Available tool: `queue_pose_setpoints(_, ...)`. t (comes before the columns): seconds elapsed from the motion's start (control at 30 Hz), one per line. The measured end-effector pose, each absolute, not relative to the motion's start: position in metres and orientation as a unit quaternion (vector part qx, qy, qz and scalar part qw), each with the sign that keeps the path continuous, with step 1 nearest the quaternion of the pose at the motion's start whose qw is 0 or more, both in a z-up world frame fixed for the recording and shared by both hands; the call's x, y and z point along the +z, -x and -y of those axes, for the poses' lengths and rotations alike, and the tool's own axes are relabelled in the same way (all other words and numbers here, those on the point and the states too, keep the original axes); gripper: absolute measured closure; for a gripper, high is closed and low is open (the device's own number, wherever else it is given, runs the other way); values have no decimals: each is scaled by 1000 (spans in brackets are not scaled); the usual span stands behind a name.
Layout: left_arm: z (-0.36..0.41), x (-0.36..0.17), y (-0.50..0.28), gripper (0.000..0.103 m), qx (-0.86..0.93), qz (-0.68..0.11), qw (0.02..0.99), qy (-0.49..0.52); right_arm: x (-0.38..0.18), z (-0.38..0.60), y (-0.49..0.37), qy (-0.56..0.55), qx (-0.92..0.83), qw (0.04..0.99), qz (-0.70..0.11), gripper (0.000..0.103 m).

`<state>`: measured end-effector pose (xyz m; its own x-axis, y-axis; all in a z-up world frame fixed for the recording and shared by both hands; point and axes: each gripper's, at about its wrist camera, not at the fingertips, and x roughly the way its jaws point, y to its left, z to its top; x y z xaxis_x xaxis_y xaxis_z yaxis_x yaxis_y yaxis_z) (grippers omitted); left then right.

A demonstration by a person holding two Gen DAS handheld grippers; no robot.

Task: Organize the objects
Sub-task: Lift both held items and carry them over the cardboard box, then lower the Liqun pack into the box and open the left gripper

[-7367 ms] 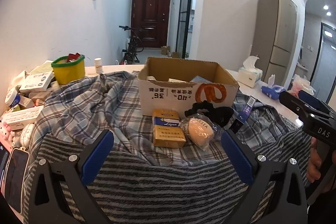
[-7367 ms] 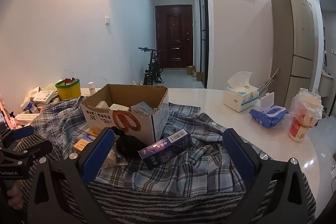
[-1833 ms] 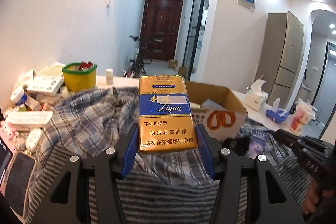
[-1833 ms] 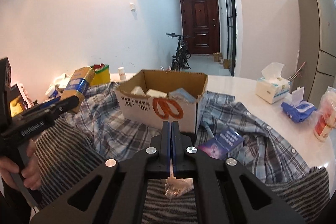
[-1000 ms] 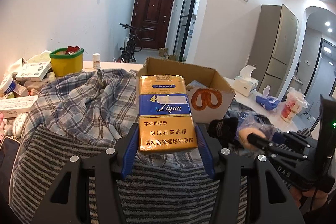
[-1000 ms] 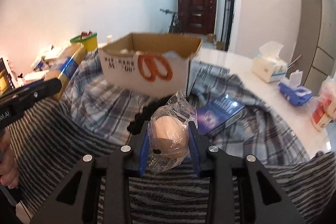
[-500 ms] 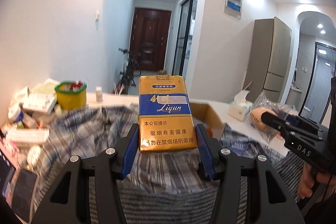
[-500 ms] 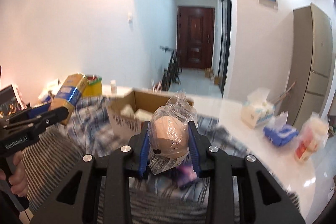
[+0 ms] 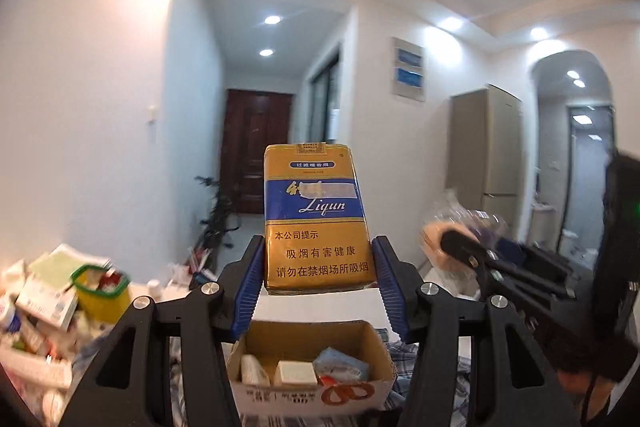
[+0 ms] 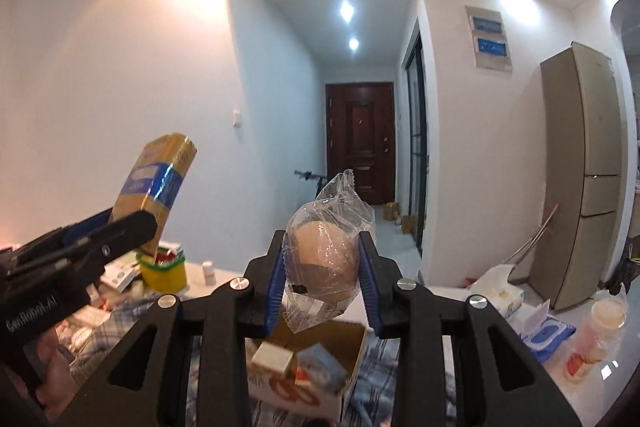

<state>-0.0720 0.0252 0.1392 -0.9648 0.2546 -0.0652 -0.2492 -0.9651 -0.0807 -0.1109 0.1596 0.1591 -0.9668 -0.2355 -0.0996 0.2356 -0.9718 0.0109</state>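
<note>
The left gripper (image 9: 318,281) is closed on the lower part of a yellow and blue cigarette pack (image 9: 316,217), which stands upright between its blue pads, above the open cardboard box (image 9: 312,381). The right gripper (image 10: 322,277) clamps a round beige item in a clear plastic bag (image 10: 324,261), also above the cardboard box and to the right of the pack.
</note>
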Motion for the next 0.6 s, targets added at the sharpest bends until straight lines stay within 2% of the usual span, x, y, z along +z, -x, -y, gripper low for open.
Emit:
queue_pose_setpoints(0.47, -15, 55, 133, 47, 987, 33, 112, 114, 97, -158, 163, -110, -988, 107, 6, 71)
queue_pose_setpoints(0.6, -4, 49, 149, 47, 978, 74, 130, 143, 91, -170, 169, -121, -986, 110, 19, 71)
